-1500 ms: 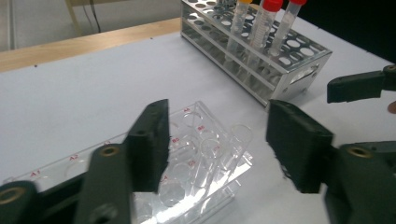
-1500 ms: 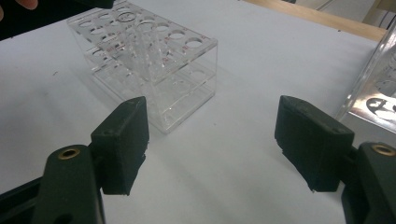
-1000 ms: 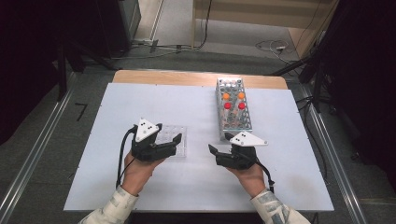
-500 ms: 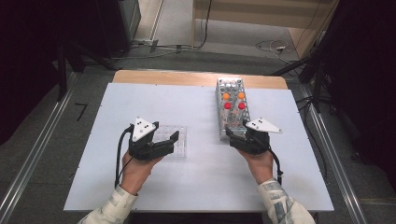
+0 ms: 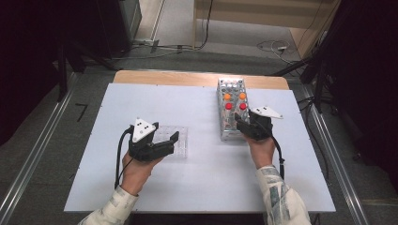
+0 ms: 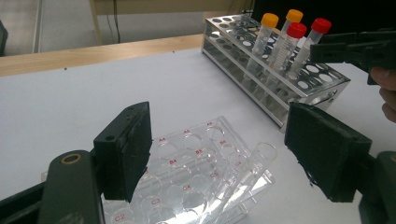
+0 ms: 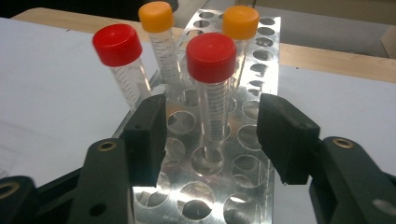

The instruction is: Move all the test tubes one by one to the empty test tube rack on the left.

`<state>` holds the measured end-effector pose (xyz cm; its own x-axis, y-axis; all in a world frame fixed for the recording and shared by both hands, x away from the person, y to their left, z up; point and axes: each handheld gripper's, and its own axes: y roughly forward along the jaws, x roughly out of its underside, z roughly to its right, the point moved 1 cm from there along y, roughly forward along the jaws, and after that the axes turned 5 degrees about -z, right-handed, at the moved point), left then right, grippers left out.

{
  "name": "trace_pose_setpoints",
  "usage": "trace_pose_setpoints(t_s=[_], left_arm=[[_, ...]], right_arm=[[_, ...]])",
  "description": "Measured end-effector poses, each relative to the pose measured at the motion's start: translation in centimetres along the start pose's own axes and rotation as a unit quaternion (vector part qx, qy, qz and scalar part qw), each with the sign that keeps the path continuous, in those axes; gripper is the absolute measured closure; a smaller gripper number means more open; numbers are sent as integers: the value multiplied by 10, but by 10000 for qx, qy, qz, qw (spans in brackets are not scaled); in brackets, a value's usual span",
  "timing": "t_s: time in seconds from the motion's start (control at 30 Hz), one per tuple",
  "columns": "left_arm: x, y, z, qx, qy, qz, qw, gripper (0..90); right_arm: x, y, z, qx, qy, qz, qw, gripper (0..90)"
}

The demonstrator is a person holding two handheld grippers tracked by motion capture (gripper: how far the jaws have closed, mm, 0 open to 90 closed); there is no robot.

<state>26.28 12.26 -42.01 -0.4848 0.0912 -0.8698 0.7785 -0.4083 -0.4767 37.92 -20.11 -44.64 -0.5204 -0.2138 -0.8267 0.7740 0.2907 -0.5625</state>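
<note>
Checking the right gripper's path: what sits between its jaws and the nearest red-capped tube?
Nothing: in the right gripper view the open right gripper faces the red-capped tube across bare metal rack holes.

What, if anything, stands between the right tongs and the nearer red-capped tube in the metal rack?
Nothing visible does. The right tongs are open, with the nearer red-capped tube standing upright in the metal rack just beyond the gap.

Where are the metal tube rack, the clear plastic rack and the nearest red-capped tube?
metal tube rack (image 6: 322, 86), left gripper view, its top plate.
clear plastic rack (image 6: 198, 161), left gripper view, its lettered top.
nearest red-capped tube (image 7: 211, 57), right gripper view, its cap.
</note>
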Motion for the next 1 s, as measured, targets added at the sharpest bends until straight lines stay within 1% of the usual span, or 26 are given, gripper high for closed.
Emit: trace_pose_setpoints(t_s=[0.07,0.1,0.13,0.2,0.23,0.27,0.3,0.37,0.43,0.5,0.53,0.77,0.8,0.93,1.0], left_arm=[[0,0,0,-1,-11,17,10000,237],[0,-1,0,4,-19,24,10000,237],[0,-1,0,7,-13,24,10000,238],[0,-1,0,2,-9,24,10000,239],[0,0,0,-1,-9,19,10000,239],[0,0,0,1,-8,12,10000,239],[0,0,0,7,-2,10,10000,239],[0,0,1,5,-1,13,10000,239],[0,0,0,3,-4,8,10000,239],[0,0,0,6,-1,8,10000,240],[0,0,0,7,3,1,10000,240],[0,0,1,20,9,-5,10000,240],[0,0,1,20,8,-6,10000,240],[0,0,1,13,5,-8,10000,240],[0,0,1,13,-1,-5,10000,240]], right_arm=[[0,5,0,59,-16,5,10000,483],[0,5,0,59,-16,5,10000,483],[0,8,0,66,-37,0,10000,517],[1,10,-1,79,-46,-7,10000,528],[1,12,-3,121,-102,11,9999,558],[1,12,-3,121,-102,11,9999,558],[1,13,-4,148,-107,42,9998,593],[1,14,-5,146,-118,58,9998,604],[0,16,-5,165,-135,58,9998,645],[0,16,-5,169,-121,54,9998,654],[0,17,-4,174,-106,56,9998,682],[0,18,-4,213,-113,43,9997,711],[0,18,-3,217,-77,48,9997,711],[-3,13,-3,190,-43,142,9997,713],[-8,7,-4,196,-66,214,9996,713]])
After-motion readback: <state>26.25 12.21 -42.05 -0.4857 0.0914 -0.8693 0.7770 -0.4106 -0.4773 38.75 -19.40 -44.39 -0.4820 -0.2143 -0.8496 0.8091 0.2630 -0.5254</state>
